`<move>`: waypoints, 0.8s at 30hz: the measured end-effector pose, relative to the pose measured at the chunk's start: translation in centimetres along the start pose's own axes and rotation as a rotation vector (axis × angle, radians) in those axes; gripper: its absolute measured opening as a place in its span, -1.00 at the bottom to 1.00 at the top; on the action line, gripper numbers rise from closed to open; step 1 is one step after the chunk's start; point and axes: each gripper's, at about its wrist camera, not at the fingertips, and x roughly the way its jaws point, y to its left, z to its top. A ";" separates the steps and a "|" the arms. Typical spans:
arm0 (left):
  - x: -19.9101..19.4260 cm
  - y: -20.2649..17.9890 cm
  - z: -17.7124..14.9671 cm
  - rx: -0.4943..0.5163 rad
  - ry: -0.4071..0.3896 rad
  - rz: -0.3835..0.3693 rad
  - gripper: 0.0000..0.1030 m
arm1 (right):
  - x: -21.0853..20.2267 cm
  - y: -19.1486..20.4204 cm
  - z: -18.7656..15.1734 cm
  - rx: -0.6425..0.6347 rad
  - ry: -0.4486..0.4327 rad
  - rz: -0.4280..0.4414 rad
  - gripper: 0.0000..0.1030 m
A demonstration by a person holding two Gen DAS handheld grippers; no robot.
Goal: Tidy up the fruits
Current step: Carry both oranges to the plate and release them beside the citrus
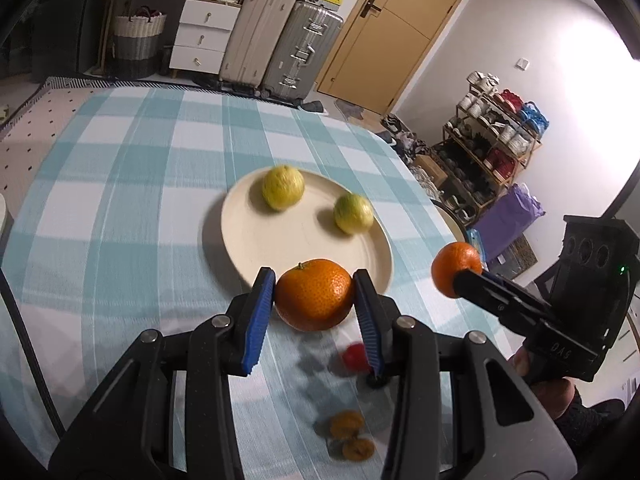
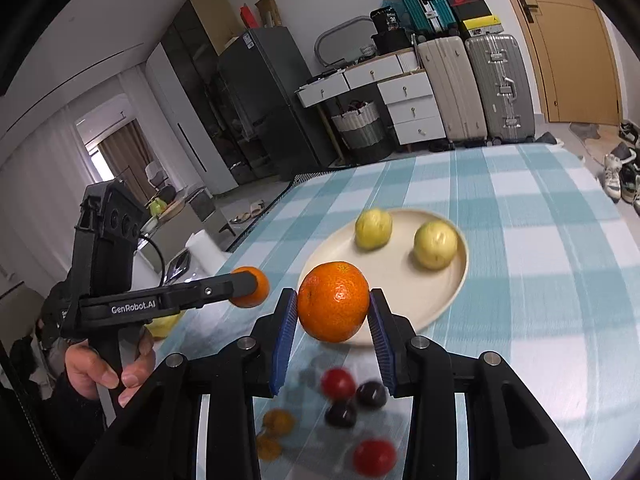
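Left gripper (image 1: 314,294), black with blue ribbed pads, was clenched on a round orange mandarin with a green stem nub (image 1: 314,294), held clear above the cloth, just in front of the plate's near rim. Right gripper (image 2: 333,302), same build, gripped a second round orange mandarin (image 2: 333,302), pads pressed on both its sides, also off the table. Each gripper showed in the other's view: the right one at the right edge of the left wrist view, the left one (image 2: 250,287) at left in the right wrist view, with a person's hand (image 2: 106,364) wrapped around its black handle.

Beyond the held fruit sat a round cream ceramic plate (image 1: 280,248) on the teal-and-white checked tablecloth (image 1: 120,200). Two yellow-green round fruits (image 1: 283,187) lay on the plate, apart from each other, toward its far side.

Below the grippers, blurred on the cloth: small red round fruits (image 2: 338,383), two dark purple round ones (image 2: 371,394), and small orange kumquat-like fruits (image 2: 279,420), all near each other.

Suitcases (image 1: 280,44), white drawers and a tan door stood behind the table.
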 end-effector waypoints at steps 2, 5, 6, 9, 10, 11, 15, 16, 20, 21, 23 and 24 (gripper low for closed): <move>0.5 0.3 1.1 -0.004 -0.001 0.011 -0.28 | 0.4 -0.3 1.1 -0.004 -0.003 0.000 -0.29; 1.4 0.7 2.4 -0.009 0.002 0.030 -0.28 | 1.3 -0.8 2.8 -0.012 -0.006 0.010 -0.29; 1.7 0.8 2.8 -0.013 0.003 0.031 -0.28 | 1.5 -0.9 3.2 -0.009 -0.005 0.011 -0.29; 2.7 1.3 3.9 -0.017 0.007 0.043 -0.28 | 2.6 -1.5 4.6 -0.001 -0.002 0.001 -0.29; 3.2 1.5 4.2 -0.017 0.009 0.044 -0.28 | 3.0 -1.7 5.1 0.003 0.001 -0.001 -0.29; 3.6 1.6 4.5 -0.019 0.011 0.044 -0.28 | 3.6 -2.0 5.6 0.007 0.008 -0.005 -0.29; 5.3 2.5 5.5 -0.033 0.019 0.042 -0.28 | 5.6 -3.0 6.9 0.012 0.027 -0.018 -0.29; 5.8 2.7 5.7 -0.032 0.019 0.049 -0.28 | 6.0 -3.2 7.0 0.012 0.028 -0.023 -0.29; 7.4 3.4 6.3 -0.041 0.028 0.048 -0.28 | 8.5 -4.2 6.8 0.032 0.056 -0.029 -0.29; 7.8 3.5 6.4 -0.038 0.029 0.054 -0.28 | 8.9 -4.4 6.8 0.033 0.062 -0.034 -0.29; 8.3 3.6 6.5 -0.033 0.033 0.055 -0.28 | 9.8 -4.7 6.6 0.030 0.073 -0.046 -0.29; 8.6 3.8 6.6 -0.035 0.037 0.051 -0.28 | 10.2 -4.8 6.5 0.031 0.078 -0.050 -0.29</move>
